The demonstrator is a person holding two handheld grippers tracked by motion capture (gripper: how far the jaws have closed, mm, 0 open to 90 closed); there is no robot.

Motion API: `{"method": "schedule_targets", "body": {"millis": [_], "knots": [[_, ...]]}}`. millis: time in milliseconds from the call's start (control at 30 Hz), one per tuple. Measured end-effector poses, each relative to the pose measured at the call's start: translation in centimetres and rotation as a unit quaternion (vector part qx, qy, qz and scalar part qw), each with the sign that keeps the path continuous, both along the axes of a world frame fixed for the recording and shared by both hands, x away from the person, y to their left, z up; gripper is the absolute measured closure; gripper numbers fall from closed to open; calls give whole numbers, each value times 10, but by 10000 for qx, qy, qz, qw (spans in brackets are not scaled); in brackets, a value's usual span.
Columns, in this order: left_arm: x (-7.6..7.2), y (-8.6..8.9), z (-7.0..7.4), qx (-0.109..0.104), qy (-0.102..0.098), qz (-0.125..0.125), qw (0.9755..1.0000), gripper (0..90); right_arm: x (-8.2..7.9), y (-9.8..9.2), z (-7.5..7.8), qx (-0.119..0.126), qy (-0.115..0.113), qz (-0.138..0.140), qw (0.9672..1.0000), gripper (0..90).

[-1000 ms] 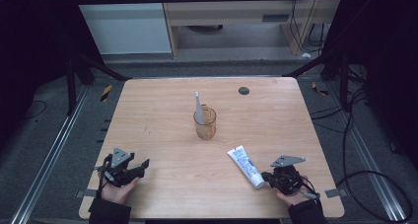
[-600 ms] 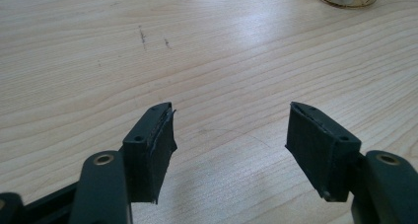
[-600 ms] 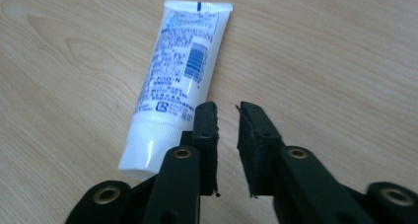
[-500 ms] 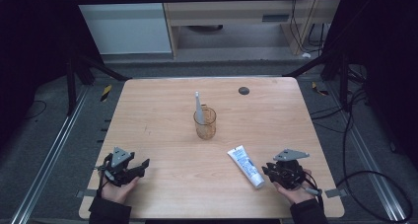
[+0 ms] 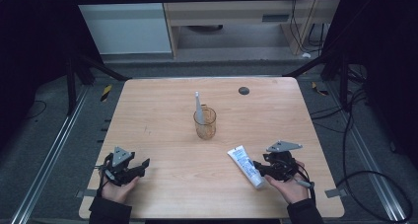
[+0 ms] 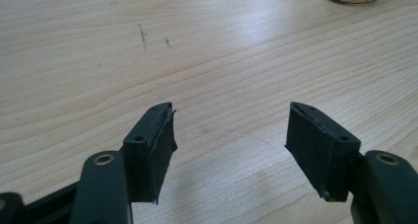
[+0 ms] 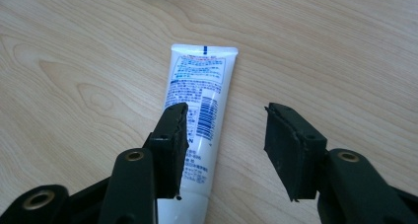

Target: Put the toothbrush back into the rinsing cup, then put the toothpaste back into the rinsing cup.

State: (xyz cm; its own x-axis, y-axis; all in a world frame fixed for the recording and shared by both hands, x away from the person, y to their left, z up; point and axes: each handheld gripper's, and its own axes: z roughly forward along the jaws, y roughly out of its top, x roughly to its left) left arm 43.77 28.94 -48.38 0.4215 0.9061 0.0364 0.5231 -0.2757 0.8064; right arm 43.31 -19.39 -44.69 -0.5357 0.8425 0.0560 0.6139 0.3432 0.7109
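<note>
White with blue print, the toothpaste tube (image 7: 199,115) lies flat on the wooden table (image 5: 162,105), near its right front edge, crimped end toward the glass cup (image 5: 205,123) that holds a toothbrush (image 5: 197,105). The right gripper (image 7: 224,135) hovers low over the tube, jaws just opening, pads off the plastic, likely lining up for a pick. The left gripper (image 6: 229,135) rests wide apart and bare at the table's front left, its hand (image 5: 118,188) low on the wood, apparently waiting.

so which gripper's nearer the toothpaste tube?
Right. The right gripper is right at the toothpaste tube, jaws open over it. The left gripper sits far across the table, open.
</note>
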Motion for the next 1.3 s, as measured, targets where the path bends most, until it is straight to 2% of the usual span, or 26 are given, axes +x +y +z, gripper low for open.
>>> {"method": "schedule_targets", "body": {"millis": [367,667,833,1300], "knots": [[1,0,-1,-5,44,-51,10000,342,11,22,7,-31,206,108,9997,482],[1,0,-1,5,35,-49,10000,344,23,43,3,-302,347,176,9988,450],[1,1,-2,-1,68,-39,10000,344,27,44,0,-381,480,42,9981,421],[2,1,-2,0,100,-40,9999,344,29,46,-8,-525,777,99,9955,401]]}}
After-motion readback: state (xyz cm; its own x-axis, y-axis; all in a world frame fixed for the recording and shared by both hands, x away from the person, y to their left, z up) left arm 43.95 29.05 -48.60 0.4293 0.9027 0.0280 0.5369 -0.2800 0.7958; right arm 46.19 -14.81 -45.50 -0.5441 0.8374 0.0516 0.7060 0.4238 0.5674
